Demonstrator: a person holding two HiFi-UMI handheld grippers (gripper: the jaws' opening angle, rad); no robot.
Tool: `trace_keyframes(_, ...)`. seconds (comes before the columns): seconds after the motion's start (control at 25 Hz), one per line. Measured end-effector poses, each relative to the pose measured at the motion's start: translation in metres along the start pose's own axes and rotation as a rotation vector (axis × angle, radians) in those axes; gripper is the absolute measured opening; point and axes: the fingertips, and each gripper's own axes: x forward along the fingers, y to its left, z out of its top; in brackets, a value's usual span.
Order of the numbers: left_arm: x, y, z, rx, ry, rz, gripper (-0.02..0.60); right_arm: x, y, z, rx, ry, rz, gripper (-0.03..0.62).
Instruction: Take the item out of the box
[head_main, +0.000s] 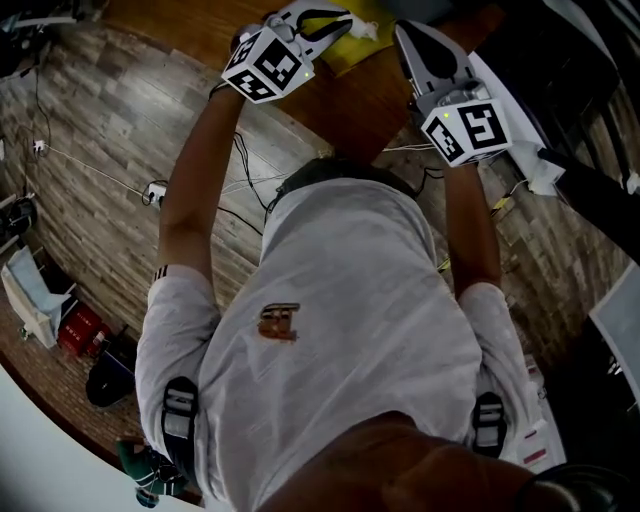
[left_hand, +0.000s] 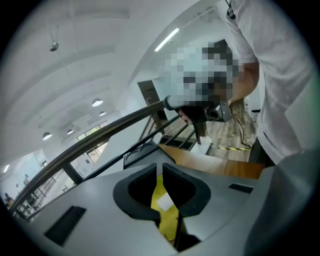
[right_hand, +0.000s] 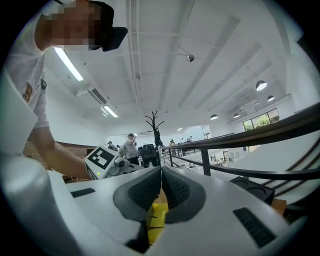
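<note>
Plainly the yellow packet (left_hand: 167, 212) is out in the open. In the head view it sits at 12 o'clock, held up over the brown tabletop (head_main: 350, 110) between the two claws, and no box can be made out around it in any view.

The left claw (left_hand: 161, 175), at about 11 o'clock in the head view, has its jaws pressed together on the packet. The yellow sheet runs up between the pads, with a white label (left_hand: 164, 201) showing just under them. The right claw (right_hand: 161, 176), at about 1 o'clock, also has its jaws closed to a thin line. Yellow shows in the gap at 6 o'clock below its pads, so it seems to pinch the packet's other edge.

Judging by how thin it looks between the pads, the packet is probably light, flat and limp, more film than card. It would likely sag or fold if held at one corner, and a smooth skin could slide out of a weak pinch. An edge or sealed margin is the sensible place to hold it, away from the label. With both claws on it, pulling them apart could stretch or tear it.
</note>
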Motion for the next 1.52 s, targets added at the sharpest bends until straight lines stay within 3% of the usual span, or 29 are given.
trace_keyframes(0.36,0.044,-0.007,-0.033,0.188,0.142,-0.214,0.133,0.015,-0.022,-0.027,0.018,0.056,-0.059,0.032)
trace_keyframes(0.96,0.089,-0.012,-0.100,0.426,0.354,-0.512,0.219,0.033,-0.050,-0.050,0.058,0.109,-0.116,0.032)
trace_keyframes(1.52,0.127,-0.022,-0.129,0.470,0.434,-0.668,0.242,0.018,-0.078,-0.062,0.084,0.132,-0.179,0.032)
